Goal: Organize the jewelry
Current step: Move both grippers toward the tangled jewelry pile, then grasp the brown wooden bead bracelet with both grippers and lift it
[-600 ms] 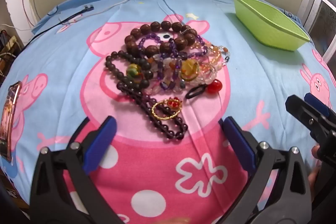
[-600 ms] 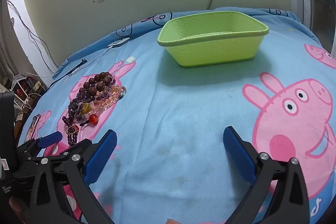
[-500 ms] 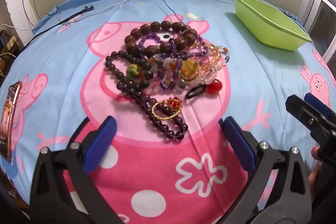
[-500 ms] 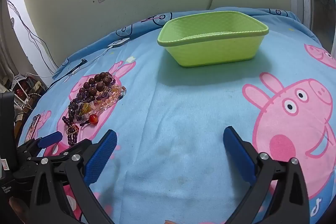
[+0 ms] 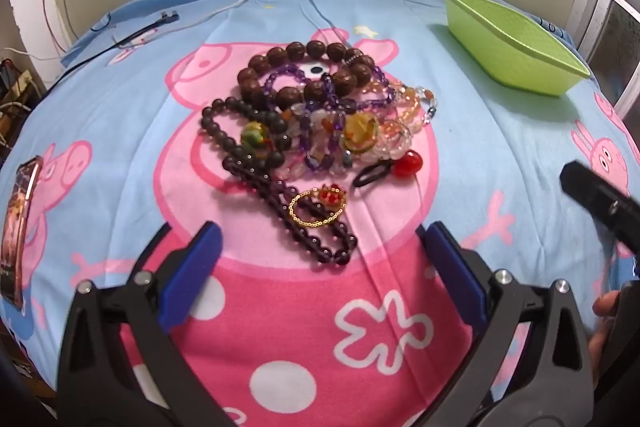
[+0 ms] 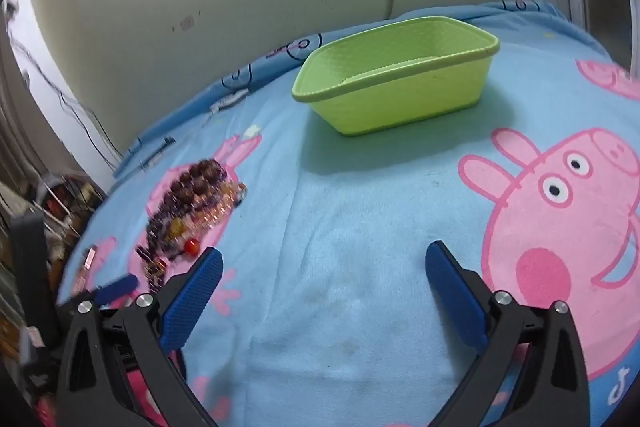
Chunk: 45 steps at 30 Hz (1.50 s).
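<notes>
A tangled pile of bead jewelry (image 5: 312, 123) lies on a cartoon-pig bedsheet: big brown beads, purple and dark strings, clear beads, a red bead on a black loop (image 5: 408, 161), and a thin gold chain bracelet (image 5: 318, 209) nearest me. My left gripper (image 5: 320, 259) hangs open just short of the gold bracelet, touching nothing. A lime green basket (image 6: 400, 83) stands empty at the far right. My right gripper (image 6: 324, 287) is open over bare blue sheet, in front of the basket, with the pile (image 6: 192, 203) off to its left.
A phone (image 5: 18, 227) lies at the sheet's left edge. Charging cables (image 5: 160, 23) run along the far edge near the wall. The right gripper's black finger (image 5: 600, 203) shows at the right of the left wrist view, with a person's fingers (image 5: 604, 307) below it.
The right wrist view has swung, so the basket and pile now sit lower and tilted, with motion blur at the left. The left gripper and the jewelry have not moved.
</notes>
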{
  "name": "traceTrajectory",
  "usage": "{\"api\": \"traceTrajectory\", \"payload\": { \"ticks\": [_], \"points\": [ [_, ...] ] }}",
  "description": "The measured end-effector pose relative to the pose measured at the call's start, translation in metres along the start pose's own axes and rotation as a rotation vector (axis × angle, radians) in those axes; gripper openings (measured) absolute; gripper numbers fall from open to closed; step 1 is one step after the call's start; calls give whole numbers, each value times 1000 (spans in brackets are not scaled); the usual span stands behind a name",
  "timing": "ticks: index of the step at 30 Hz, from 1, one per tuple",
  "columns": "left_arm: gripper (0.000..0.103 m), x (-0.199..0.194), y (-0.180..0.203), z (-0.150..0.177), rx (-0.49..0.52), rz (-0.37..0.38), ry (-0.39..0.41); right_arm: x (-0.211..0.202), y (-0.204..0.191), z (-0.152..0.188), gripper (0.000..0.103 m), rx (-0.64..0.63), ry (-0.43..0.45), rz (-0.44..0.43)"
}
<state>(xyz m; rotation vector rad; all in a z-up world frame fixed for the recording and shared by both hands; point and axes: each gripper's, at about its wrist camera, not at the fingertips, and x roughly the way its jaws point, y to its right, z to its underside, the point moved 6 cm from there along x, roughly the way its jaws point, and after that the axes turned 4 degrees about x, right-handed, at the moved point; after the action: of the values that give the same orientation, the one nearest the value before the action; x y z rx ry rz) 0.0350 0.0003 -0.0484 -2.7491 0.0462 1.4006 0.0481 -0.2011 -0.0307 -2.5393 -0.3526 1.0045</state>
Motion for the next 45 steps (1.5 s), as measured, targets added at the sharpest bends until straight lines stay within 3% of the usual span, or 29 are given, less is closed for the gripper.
{"api": "traceTrajectory", "payload": {
  "ticks": [9, 16, 22, 24, 26, 27, 29, 30, 32, 37, 40, 43, 44, 45],
  "points": [
    [97, -6, 4, 5, 78, 50, 5, -4, 0, -3, 84, 15, 0, -23],
    [97, -10, 4, 10, 197, 138, 2, -5, 1, -3, 84, 2, -14, -34],
    [97, -17, -38, 3, 150, 132, 31, 3, -16, -2, 84, -126, -82, -57],
    [97, -20, -55, -6, 121, 123, 53, 7, -30, -6, 76, -200, -97, -79],
    [97, -22, -74, -21, 69, 162, 61, 13, -44, -10, 52, -263, -121, -109],
    [96, -22, -81, -29, 46, 183, 65, 17, -52, -13, 47, -289, -137, -128],
    [82, -19, -90, -48, 17, 215, 72, 31, -69, -21, 27, -337, -168, -162],
    [81, -16, -91, -56, 11, 222, 72, 36, -73, -24, 23, -347, -177, -174],
    [68, -2, -95, -77, 7, 225, 64, 52, -90, -34, 14, -371, -198, -212],
    [65, 31, -86, -103, 39, 276, 7, 101, -123, -60, 14, -420, -229, -198],
    [63, 50, -78, -107, 79, 252, -25, 129, -132, -62, 14, -457, -293, -188],
    [48, 64, -76, -106, 76, 258, -53, 157, -136, -57, 14, -472, -357, -165],
    [34, 64, -77, -107, 78, 240, -38, 166, -136, -55, 9, -470, -389, -167],
    [26, 65, -78, -107, 80, 229, -37, 168, -139, -57, 0, -474, -370, -174]
  ]
}}
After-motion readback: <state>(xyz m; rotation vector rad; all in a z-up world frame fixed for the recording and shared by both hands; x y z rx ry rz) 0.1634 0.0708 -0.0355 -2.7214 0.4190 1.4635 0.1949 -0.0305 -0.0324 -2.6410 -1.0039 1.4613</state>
